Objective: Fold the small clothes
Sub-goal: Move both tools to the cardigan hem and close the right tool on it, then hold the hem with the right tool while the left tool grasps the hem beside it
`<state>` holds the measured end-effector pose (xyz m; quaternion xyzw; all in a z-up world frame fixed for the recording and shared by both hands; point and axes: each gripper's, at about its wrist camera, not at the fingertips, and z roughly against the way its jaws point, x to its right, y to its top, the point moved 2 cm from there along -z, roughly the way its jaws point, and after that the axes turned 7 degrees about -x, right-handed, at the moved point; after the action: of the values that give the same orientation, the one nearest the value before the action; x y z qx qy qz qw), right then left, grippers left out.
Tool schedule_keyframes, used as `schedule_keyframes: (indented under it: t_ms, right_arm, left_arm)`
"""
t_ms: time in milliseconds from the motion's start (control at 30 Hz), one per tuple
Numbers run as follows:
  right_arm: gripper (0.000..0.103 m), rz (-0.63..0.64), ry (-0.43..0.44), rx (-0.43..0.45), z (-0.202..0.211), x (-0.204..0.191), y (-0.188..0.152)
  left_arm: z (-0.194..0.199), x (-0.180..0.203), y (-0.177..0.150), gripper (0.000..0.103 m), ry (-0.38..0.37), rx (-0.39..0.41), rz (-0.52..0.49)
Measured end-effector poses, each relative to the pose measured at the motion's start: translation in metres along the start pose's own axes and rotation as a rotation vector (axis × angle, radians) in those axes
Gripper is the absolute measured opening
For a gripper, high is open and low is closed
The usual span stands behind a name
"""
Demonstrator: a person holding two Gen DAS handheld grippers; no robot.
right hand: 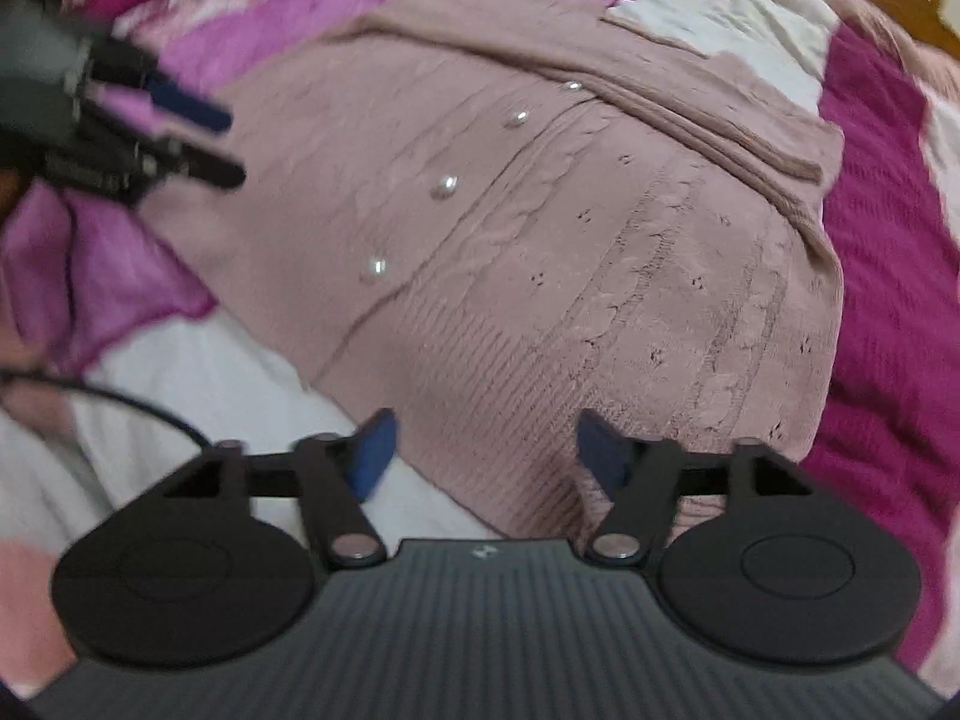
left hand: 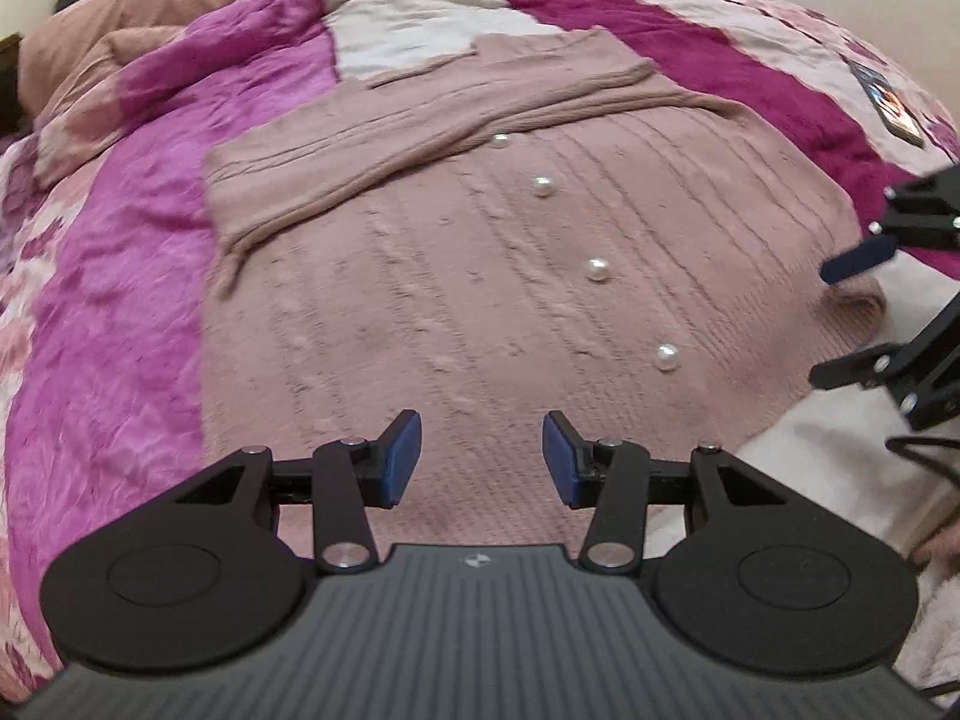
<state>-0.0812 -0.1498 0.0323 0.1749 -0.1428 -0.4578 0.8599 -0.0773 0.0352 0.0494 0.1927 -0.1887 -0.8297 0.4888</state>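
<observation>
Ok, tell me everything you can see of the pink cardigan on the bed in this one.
The cardigan is a dusty pink knit with cable ribbing and small eyelet holes, closed down the front by a row of round pearl buttons. It lies flat, front up, on a patchwork bedspread of magenta, purple and white. One sleeve is folded diagonally across the chest. The ribbed hem lies nearest the cameras. Both claws are open above the hem, and neither visibly grips the knit.

Dusty-pink cable-knit cardigan (left hand: 456, 276) with pearl buttons (left hand: 597, 269) lies flat, front up, on bed; one sleeve (left hand: 420, 120) folded across chest, hem toward six o'clock, neckline at twelve.
</observation>
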Motion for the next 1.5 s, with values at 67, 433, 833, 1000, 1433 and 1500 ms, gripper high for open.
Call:
schedule_keyframes:
  t_ms: [67,433,833,1000,1433,1500]
  right_arm:
    - [0.071,0.051,-0.025,-0.032,-0.005,-0.005,0.000]
    - [0.071,0.297,-0.105,-0.129,-0.032,-0.030,-0.001]
    - [0.020,0.157,-0.129,0.024,-0.029,-0.017,0.006]
    - [0.014,0.060,-0.114,0.101,-0.021,-0.008,0.012]
    - [0.014,-0.200,-0.063,0.224,-0.007,0.032,0.035]
    - [0.014,-0.204,-0.062,0.221,-0.008,0.031,0.033]
  left_arm:
    - [-0.001,0.003,0.000,0.053,0.000,-0.001,-0.004]
    - [-0.016,-0.003,-0.007,0.054,-0.036,-0.070,0.021]
    - [-0.023,-0.002,-0.007,0.054,-0.040,-0.093,0.033]
    - [-0.021,0.009,-0.008,0.069,-0.098,-0.075,-0.002]
    - [-0.045,0.035,-0.014,0.074,0.104,-0.123,-0.196]
    - [-0.046,0.029,-0.012,0.074,0.148,-0.108,-0.192]
